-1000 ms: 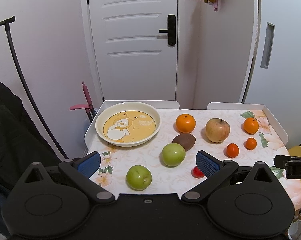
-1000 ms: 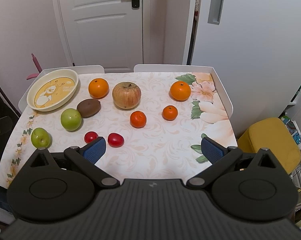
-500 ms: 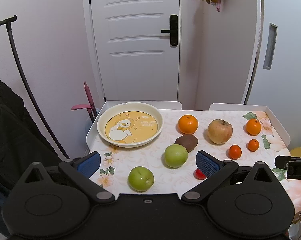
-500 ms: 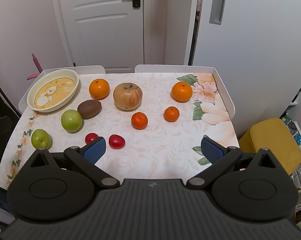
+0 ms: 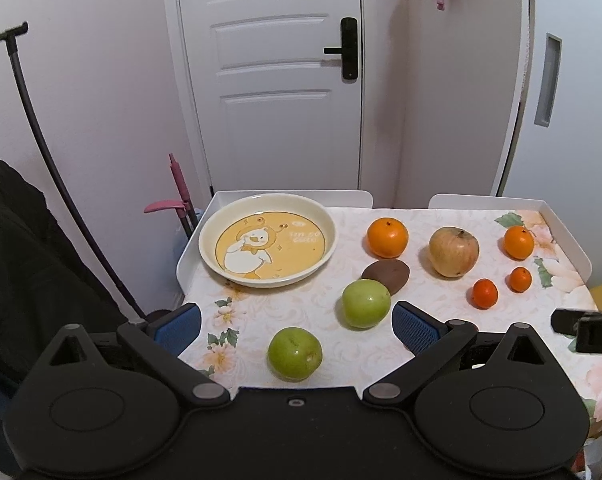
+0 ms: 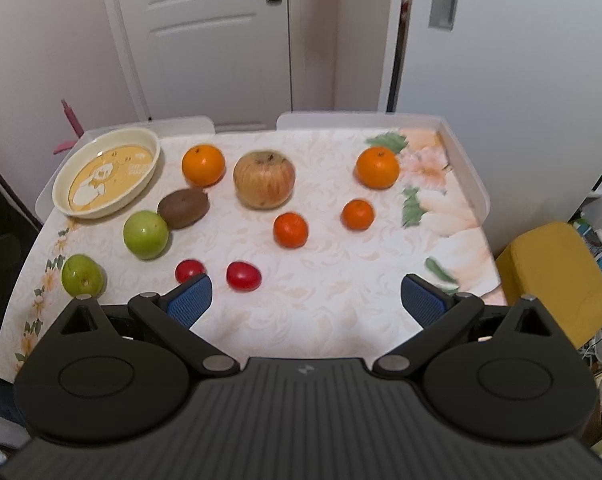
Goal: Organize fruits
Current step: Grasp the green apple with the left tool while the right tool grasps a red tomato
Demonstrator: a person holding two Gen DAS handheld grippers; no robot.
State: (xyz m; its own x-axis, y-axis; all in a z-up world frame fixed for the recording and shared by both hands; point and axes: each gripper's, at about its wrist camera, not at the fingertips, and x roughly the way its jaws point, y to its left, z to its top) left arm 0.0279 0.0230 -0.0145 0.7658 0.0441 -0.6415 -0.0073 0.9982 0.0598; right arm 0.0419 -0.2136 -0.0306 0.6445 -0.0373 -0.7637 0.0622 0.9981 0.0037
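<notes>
A cream plate with a duck picture (image 5: pixel 267 240) (image 6: pixel 107 172) sits empty at the table's far left. Loose fruit lies on the floral cloth: two green apples (image 5: pixel 295 354) (image 5: pixel 366 303), a brown kiwi (image 5: pixel 385 275), a large orange (image 5: pixel 387 237), a yellow-red apple (image 5: pixel 453 252), another orange (image 6: pixel 377 168), two small tangerines (image 6: pixel 290 229) (image 6: pixel 357 214) and two red cherry tomatoes (image 6: pixel 243 275) (image 6: pixel 189 271). My left gripper (image 5: pixel 297 330) is open and empty, just above the near green apple. My right gripper (image 6: pixel 305 300) is open and empty above the table's front edge.
The table (image 6: pixel 341 280) has a raised white rim (image 5: pixel 565 232) at the back and sides. A yellow stool (image 6: pixel 553 280) stands to its right. A white door (image 5: pixel 269 80), a pink-handled tool (image 5: pixel 179 192) and a dark coat (image 5: pixel 21 260) are at the left.
Both grippers have moved a little forward toward the table, so the fruit sits lower and larger in view. Both stay open and empty; no fruit has moved.
</notes>
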